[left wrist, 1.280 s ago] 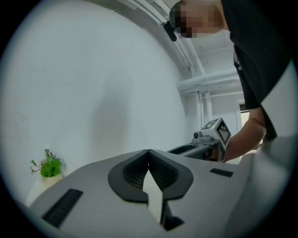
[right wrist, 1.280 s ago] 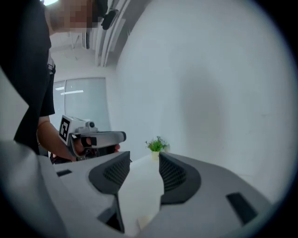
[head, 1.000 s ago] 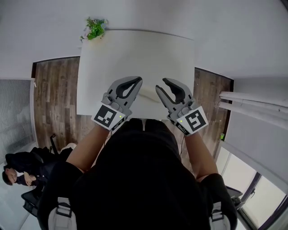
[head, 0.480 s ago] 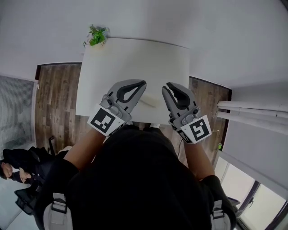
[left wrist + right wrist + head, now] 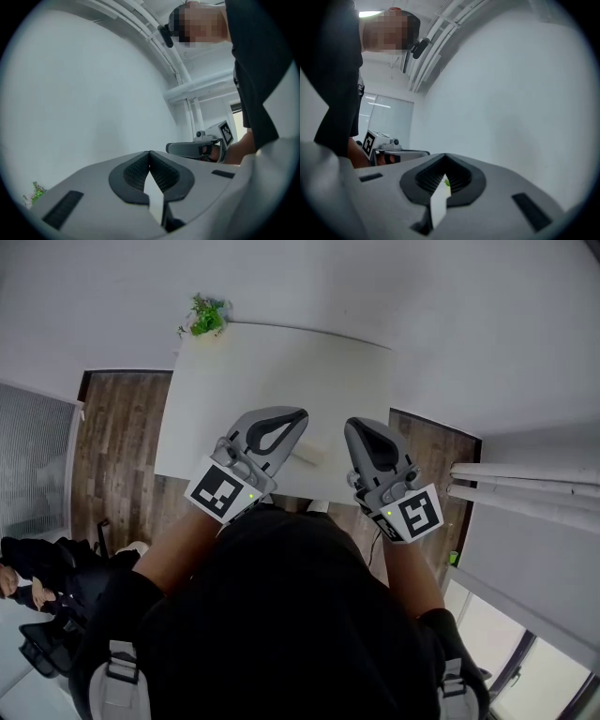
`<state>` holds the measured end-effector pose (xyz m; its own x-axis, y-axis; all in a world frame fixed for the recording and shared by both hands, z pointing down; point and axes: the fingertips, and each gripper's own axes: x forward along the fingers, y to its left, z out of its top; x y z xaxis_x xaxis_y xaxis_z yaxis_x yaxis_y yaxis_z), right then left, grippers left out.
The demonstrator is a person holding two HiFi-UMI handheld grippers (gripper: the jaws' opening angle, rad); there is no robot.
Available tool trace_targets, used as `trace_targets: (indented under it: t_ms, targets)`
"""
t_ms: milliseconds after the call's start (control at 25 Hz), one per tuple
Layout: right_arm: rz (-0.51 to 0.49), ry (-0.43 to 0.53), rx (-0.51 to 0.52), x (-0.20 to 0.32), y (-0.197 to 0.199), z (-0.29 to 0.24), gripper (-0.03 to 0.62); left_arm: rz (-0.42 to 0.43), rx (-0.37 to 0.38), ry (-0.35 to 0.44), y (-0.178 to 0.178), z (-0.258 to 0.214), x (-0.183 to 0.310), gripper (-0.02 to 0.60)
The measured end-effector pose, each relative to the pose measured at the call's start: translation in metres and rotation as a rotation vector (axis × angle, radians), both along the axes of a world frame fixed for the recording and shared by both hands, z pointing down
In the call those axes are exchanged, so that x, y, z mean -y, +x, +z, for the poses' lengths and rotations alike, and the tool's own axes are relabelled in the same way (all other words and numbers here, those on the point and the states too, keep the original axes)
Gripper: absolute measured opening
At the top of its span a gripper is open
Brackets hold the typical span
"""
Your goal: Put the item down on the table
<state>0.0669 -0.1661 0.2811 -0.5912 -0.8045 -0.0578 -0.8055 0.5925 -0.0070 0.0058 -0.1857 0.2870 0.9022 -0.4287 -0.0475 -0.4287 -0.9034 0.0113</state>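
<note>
- Head view: one item, a small pale cream block, lies on the one white table near its lower edge. It sits at frame centre between the two grippers, held by neither. One green plant stands at the table's upper-left corner.
- Left gripper view: the left gripper has its fingers pressed together at the tips, pinching nothing.
- Right gripper view: the right gripper has just been closing. Its fingers now meet on nothing, and only white table and a speck of plant show through the slit.
</note>
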Motion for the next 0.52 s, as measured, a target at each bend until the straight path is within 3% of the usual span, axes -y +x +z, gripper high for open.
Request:
trace_targets:
  t_ms: [520]
  targets:
    - [-0.024,-0.007,-0.02,0.0049,-0.0053,0.0039,0.002,-0.03,0.003,-0.013,-0.0061,0.0044,0.0015,-0.006]
